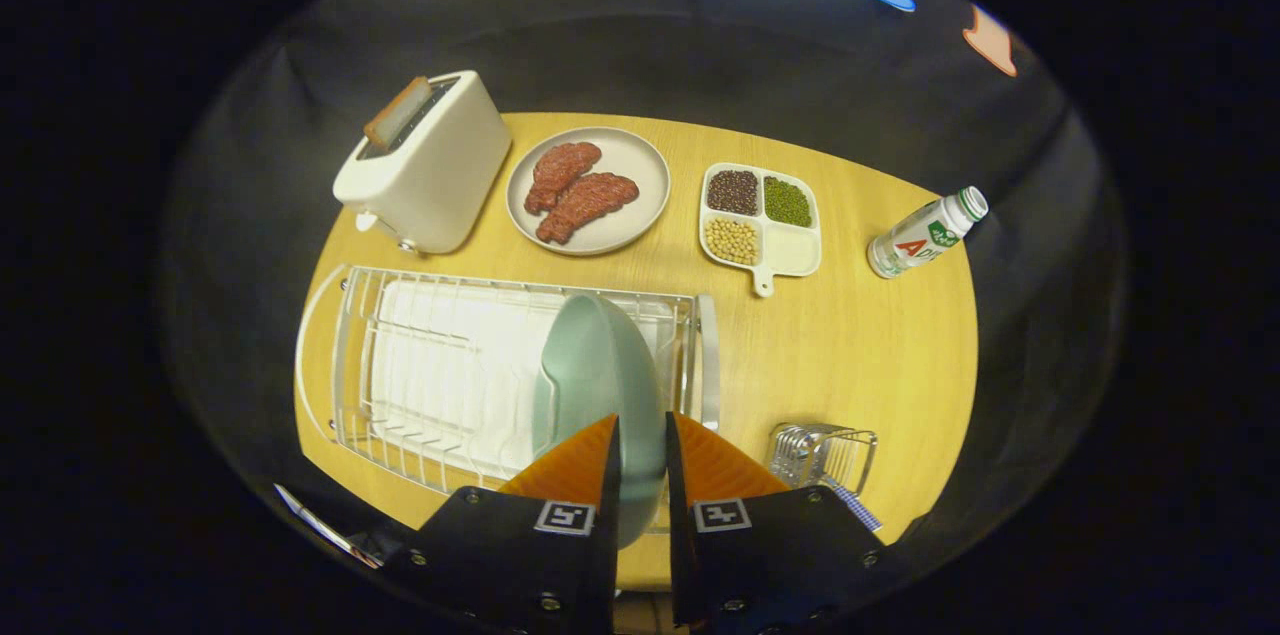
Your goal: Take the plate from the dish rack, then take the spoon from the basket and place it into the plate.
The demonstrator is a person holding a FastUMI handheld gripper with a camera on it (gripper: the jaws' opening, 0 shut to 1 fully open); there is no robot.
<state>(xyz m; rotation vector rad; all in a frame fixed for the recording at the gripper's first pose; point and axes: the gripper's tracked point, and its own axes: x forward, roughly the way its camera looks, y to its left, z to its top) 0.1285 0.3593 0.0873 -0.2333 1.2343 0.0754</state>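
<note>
A mock kitchen booth is showing; a toaster (425,165), dish rack (440,370) and food plate (640,177) are sitting on a round wooden table (860,345).

The camera rides on the gripper (640,440) and looks steeply down along its two fingers onto the round wooden table (850,365). It sits close to the plate (600,385) between the fingers; the toaster (425,165) lies far beyond them.

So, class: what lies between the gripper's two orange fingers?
In the gripper view, the rim of the pale green plate sits between the gripper's fingers, which look closed on it above the dish rack.
</note>
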